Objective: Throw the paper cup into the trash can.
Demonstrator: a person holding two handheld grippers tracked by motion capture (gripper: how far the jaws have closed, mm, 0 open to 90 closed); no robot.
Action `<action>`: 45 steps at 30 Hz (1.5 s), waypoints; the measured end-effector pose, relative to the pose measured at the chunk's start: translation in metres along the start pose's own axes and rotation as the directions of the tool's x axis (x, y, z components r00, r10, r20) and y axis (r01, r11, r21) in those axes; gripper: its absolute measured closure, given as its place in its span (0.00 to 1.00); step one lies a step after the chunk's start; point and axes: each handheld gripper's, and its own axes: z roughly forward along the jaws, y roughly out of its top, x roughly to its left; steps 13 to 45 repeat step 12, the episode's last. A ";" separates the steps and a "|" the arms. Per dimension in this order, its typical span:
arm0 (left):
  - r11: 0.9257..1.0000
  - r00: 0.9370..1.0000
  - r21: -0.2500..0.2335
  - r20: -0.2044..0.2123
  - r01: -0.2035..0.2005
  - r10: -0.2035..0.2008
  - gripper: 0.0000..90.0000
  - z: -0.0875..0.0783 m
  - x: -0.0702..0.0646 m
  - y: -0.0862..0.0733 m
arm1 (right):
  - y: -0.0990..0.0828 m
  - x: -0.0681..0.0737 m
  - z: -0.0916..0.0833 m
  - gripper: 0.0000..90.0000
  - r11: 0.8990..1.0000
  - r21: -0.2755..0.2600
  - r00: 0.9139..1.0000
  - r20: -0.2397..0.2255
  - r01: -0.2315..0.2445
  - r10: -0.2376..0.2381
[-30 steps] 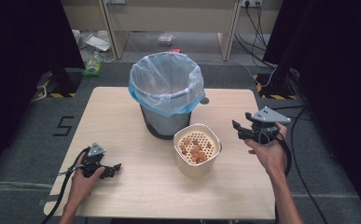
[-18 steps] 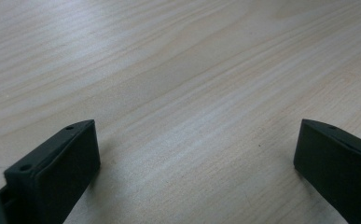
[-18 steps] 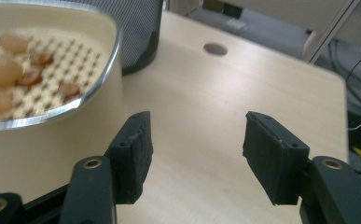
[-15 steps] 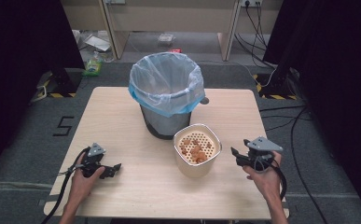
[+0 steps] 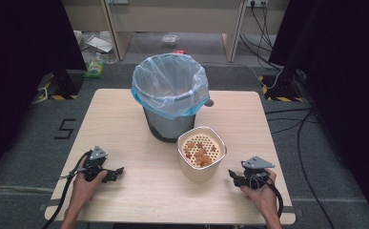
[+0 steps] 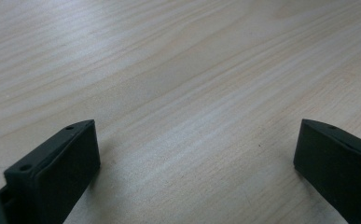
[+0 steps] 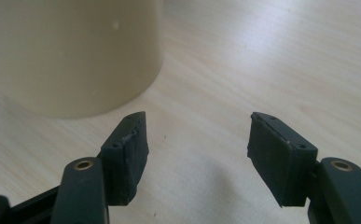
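Note:
A cream container (image 5: pixel 201 153) with a perforated insert and orange-brown pieces inside stands near the middle of the wooden table (image 5: pixel 125 119). Behind it is a grey bin (image 5: pixel 170 95) lined with a clear, blue-rimmed bag. My right gripper (image 5: pixel 233 176) is low over the table just right of the container, open, its jaws having just been opening with nothing between them. In the right gripper view the container wall (image 7: pixel 75 51) rises close ahead of the gripper (image 7: pixel 197 140). My left gripper (image 5: pixel 117 172) rests open on the table at the front left, with bare wood between its jaws (image 6: pixel 194 154).
The table's front edge (image 5: pixel 172 220) lies close behind both hands. Cables (image 5: pixel 301 129) trail over the floor at the right. Shelving and scattered items (image 5: pixel 96 45) sit on the floor beyond the table.
My right hand has come down and toward the front edge, from beside the container's top to just above the table. The left hand has stayed put.

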 end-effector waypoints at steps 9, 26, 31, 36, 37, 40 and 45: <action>1.000 1.000 0.000 0.000 0.000 0.000 0.00 0.000 0.000 0.000 | -0.018 0.006 0.010 0.37 0.998 0.066 0.999 -0.027 -0.023 0.025; 1.000 1.000 0.000 0.000 0.000 0.000 0.00 0.000 0.000 0.000 | -0.023 0.006 0.012 0.33 0.999 0.029 0.999 -0.032 -0.036 0.037; 1.000 1.000 0.000 0.000 0.000 0.000 0.00 0.000 0.000 0.000 | -0.023 0.006 0.012 0.33 0.999 0.029 0.999 -0.032 -0.036 0.037; 1.000 1.000 0.000 0.000 0.000 0.000 0.00 0.000 0.000 0.000 | -0.023 0.006 0.012 0.33 0.999 0.029 0.999 -0.032 -0.036 0.037; 1.000 1.000 0.000 0.000 0.000 0.000 0.00 0.000 0.000 0.000 | -0.023 0.006 0.012 0.33 0.999 0.029 0.999 -0.032 -0.036 0.037; 1.000 1.000 0.000 0.000 0.000 0.000 0.00 0.000 0.000 0.000 | -0.023 0.006 0.012 0.33 0.999 0.029 0.999 -0.032 -0.036 0.037; 1.000 1.000 0.000 0.000 0.000 0.000 0.00 0.000 0.000 0.000 | -0.023 0.006 0.012 0.33 0.999 0.029 0.999 -0.032 -0.036 0.037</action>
